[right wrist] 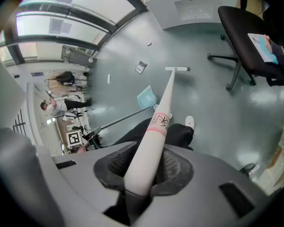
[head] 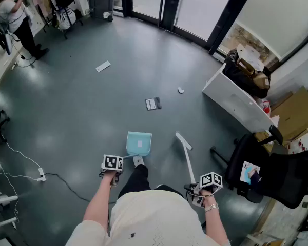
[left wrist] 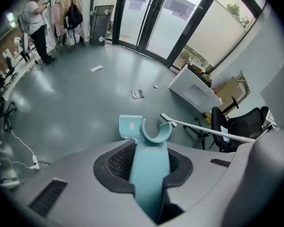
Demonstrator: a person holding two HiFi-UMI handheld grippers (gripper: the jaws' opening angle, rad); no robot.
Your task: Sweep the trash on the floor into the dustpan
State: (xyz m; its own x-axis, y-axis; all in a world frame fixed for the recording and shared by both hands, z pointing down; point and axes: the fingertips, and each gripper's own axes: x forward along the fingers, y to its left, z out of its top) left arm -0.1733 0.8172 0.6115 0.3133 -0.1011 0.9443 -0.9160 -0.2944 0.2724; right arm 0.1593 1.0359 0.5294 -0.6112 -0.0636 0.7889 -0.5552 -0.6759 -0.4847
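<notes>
While jaws of the left gripper (left wrist: pixel 149 174) clamp the dustpan (head: pixel 139 143) handle and the right gripper (right wrist: pixel 144 174) clamps the broom (head: pixel 188 160), the pan's lip should press flat on the floor before the trash (head: pixel 153 103) is pulled in.

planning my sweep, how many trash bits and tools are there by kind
trash: 3 (paper strip, dark card, white scrap)
tools: 2 (dustpan, broom)
total: 5
</notes>
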